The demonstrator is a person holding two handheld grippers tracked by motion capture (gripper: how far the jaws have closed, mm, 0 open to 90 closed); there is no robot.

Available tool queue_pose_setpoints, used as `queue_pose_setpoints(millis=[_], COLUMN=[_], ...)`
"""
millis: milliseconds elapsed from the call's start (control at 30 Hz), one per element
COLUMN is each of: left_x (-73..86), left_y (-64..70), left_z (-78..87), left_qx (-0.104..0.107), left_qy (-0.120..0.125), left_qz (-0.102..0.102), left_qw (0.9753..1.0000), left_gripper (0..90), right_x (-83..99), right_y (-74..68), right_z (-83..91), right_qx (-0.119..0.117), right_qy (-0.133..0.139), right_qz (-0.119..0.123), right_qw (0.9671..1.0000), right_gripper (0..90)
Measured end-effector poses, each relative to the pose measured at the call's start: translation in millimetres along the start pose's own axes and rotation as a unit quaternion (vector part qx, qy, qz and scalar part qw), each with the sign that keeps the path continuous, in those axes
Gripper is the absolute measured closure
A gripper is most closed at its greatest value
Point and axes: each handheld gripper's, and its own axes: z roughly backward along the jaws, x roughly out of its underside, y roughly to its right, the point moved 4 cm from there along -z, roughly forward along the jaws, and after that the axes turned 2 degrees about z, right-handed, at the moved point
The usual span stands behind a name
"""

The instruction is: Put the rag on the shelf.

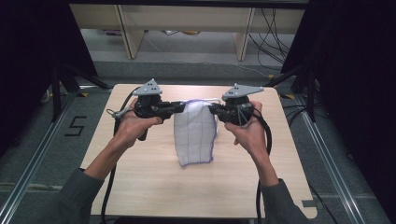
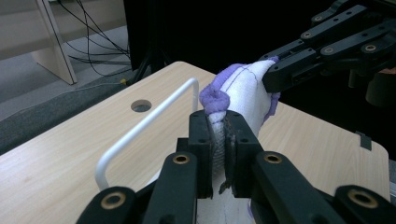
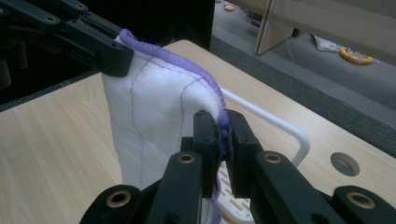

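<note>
Cloth (image 1: 195, 133) hanging (purple-edged), both tongs (image 1: 180, 108) (image 1: 213, 110) clamped on top corners.

Lab-style recording bay, not home. Light wooden table (image 1: 140, 186) at centre, standing on grey carpet tiles (image 1: 187, 70). Black curtains (image 1: 355, 70) close in at 9 and 3 o'clock. Black tripod legs (image 1: 70, 81) at 10 and 2 o'clock. Metal floor rail (image 1: 35, 156) at 8 o'clock, taped number 5 (image 1: 75, 126) beside it. Loose cables (image 1: 275, 32) at 1 o'clock, under pale wooden bench (image 1: 187, 18) at 12 o'clock.
</note>
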Motion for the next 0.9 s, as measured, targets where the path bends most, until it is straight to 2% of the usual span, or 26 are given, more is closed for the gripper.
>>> queue_pose_setpoints(millis=[167, 200, 267, 333, 367, 433, 633, 700, 767, 833, 900], left_x=[-15.6, -18.5, -23.9, -28.1, -31.0, -35.5, -48.2, -50.7, -53.4, -56.6, -59.9], left_y=[-5.1, -6.2, -7.9, -8.7, -9.0, -9.6, -12.7, -13.8, -15.1, -17.4, -20.2], left_z=[-1.2, -1.6, -2.4, -2.9, -2.9, -2.3, 0.2, 0.4, 1.0, 1.2, 1.3], left_qx=[-0.013, -0.014, -0.017, -0.018, -0.019, -0.022, -0.025, -0.026, -0.028, -0.030, -0.034], left_qy=[0.007, 0.008, 0.014, 0.014, 0.013, 0.010, 0.016, 0.016, 0.017, 0.021, 0.022], left_qz=[-0.001, 0.000, 0.001, 0.002, 0.002, 0.000, 0.000, 0.000, 0.001, 0.002, 0.001], left_qw=[0.9999, 0.9999, 0.9998, 0.9997, 0.9997, 0.9997, 0.9996, 0.9995, 0.9995, 0.9993, 0.9992], left_gripper=[82.0, 82.0, 82.0, 82.0, 82.0, 82.0, 82.0, 82.0, 82.0, 82.0, 82.0], right_x=[-17.5, -20.1, -25.8, -29.8, -32.3, -36.9, -49.2, -52.0, -54.8, -58.0, -60.9], right_y=[7.8, 8.5, 13.0, 15.0, 16.9, 18.2, 23.8, 23.4, 25.3, 26.4, 28.0], right_z=[2.3, 2.5, 2.5, 4.3, 4.2, 4.8, 5.7, 6.6, 6.0, 5.8, 4.5], right_qx=[0.010, 0.010, 0.013, 0.012, 0.016, 0.013, 0.016, 0.017, 0.016, 0.014, 0.015], right_qy=[0.011, 0.010, 0.017, 0.015, 0.020, 0.018, 0.028, 0.026, 0.027, 0.029, 0.034], right_qz=[0.008, 0.003, 0.014, 0.003, 0.007, -0.001, 0.012, 0.002, 0.011, 0.005, 0.009], right_qw=[0.9999, 0.9999, 0.9997, 0.9998, 0.9996, 0.9997, 0.9994, 0.9995, 0.9995, 0.9995, 0.9993], right_gripper=[84.6, 84.6, 84.5, 84.6, 84.6, 84.6, 84.6, 84.5, 84.5, 84.5, 84.6])
